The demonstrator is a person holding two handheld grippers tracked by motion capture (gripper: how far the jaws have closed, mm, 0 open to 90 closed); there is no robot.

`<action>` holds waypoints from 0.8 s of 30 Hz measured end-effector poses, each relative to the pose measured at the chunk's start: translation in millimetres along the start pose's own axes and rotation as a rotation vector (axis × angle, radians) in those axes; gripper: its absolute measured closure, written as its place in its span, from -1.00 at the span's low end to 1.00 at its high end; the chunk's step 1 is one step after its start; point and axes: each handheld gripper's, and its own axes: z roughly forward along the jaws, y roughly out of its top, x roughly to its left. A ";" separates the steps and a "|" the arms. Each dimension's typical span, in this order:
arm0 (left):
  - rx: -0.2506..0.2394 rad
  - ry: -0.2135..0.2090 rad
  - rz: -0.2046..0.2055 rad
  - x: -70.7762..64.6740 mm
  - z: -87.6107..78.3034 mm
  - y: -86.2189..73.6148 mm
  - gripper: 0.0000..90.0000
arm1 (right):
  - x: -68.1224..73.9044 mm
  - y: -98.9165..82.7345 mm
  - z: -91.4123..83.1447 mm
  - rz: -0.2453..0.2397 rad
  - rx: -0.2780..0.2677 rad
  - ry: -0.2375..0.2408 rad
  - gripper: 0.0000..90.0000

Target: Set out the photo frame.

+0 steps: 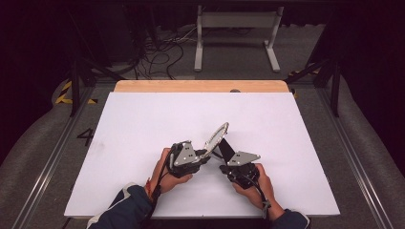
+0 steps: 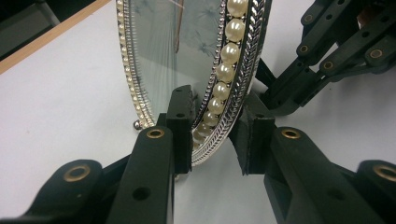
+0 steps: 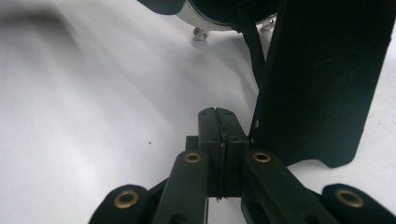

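While the oval picture frame (image 1: 217, 137) stands tilted on the white table (image 1: 143, 124) a little right of its middle, toward the near edge, the work in hand looks like setting it up on its back stand. The left gripper (image 2: 212, 135) has its jaws around the frame's lower rim, one on the glass side and one behind the pearl border (image 2: 224, 70); whether they press it or only bracket it is hard to tell. The right gripper (image 3: 219, 140) has its jaws pressed together, with the black easel stand (image 3: 322, 79) just beside them to the right, apparently not between them. Next, I judge, the right gripper should nudge the stand outward until the frame leans steadily, then the left can let go gently.
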 end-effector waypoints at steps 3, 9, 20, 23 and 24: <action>0.016 0.026 0.005 -5.7 0.3 2.7 0.57 | -2.9 -1.0 -0.3 -0.001 0.006 -0.001 1.00; 0.013 0.023 -0.013 -6.2 0.5 3.5 0.56 | -7.2 -3.4 -0.3 -0.018 -0.013 -0.012 1.00; 0.015 0.028 -0.005 -6.5 3.6 5.1 0.54 | -21.0 -9.5 0.6 -0.029 -0.038 -0.035 1.00; 0.014 0.031 -0.002 -6.6 4.9 5.4 0.53 | -27.5 -12.5 1.4 -0.002 -0.031 -0.027 1.00; 0.014 0.028 0.000 -6.2 4.8 5.4 0.53 | -28.2 -13.1 1.9 0.004 -0.027 -0.025 1.00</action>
